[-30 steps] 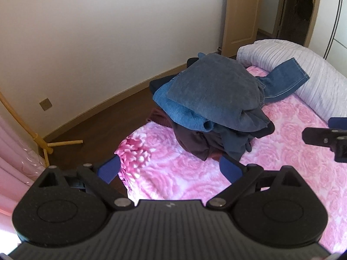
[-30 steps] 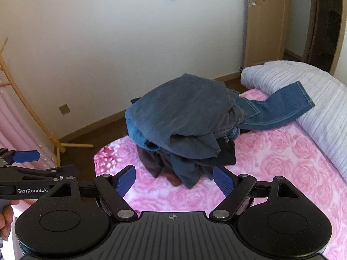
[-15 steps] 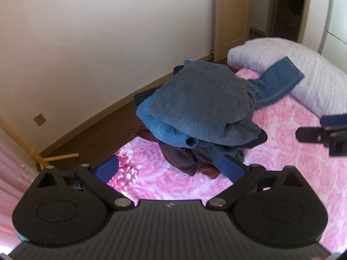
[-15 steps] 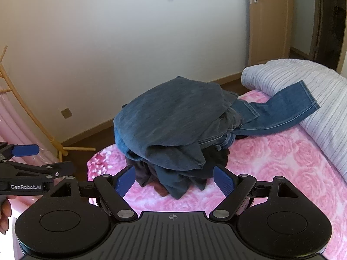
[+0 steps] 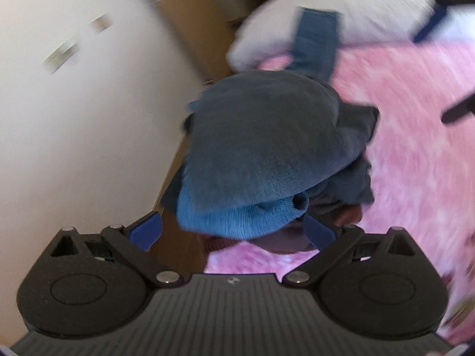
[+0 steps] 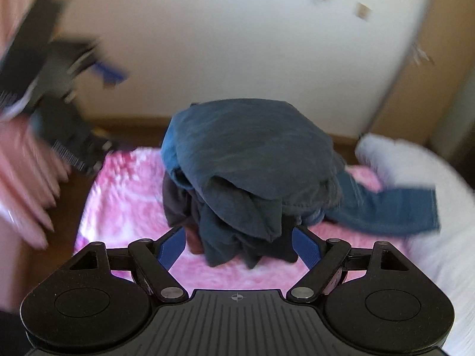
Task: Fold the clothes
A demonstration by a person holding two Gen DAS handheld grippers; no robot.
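A heap of clothes (image 5: 267, 148) sits near the corner of the pink flowered bedspread (image 5: 415, 163), with a dark blue-grey garment on top and lighter denim below. One jeans leg (image 6: 394, 210) trails out onto the white ribbed duvet (image 6: 430, 184). My left gripper (image 5: 233, 231) is open, close in front of the heap, with the heap's lower blue fold lying between its blue fingers but not clasped. My right gripper (image 6: 240, 246) is open too, its fingers on either side of the hanging front edge of the heap (image 6: 249, 160). Both views are motion-blurred.
The bed's edge drops to a brown wooden floor (image 5: 178, 246) just left of the heap, with a cream wall (image 5: 89, 118) beyond. Pink folds (image 6: 23, 184) stand at the left of the right wrist view. A wooden door (image 6: 415, 103) is at the back right.
Both grippers have swung fast toward the heap and tilted down over it. It now fills the middle of each view. Both stay open, and the heap has not moved.
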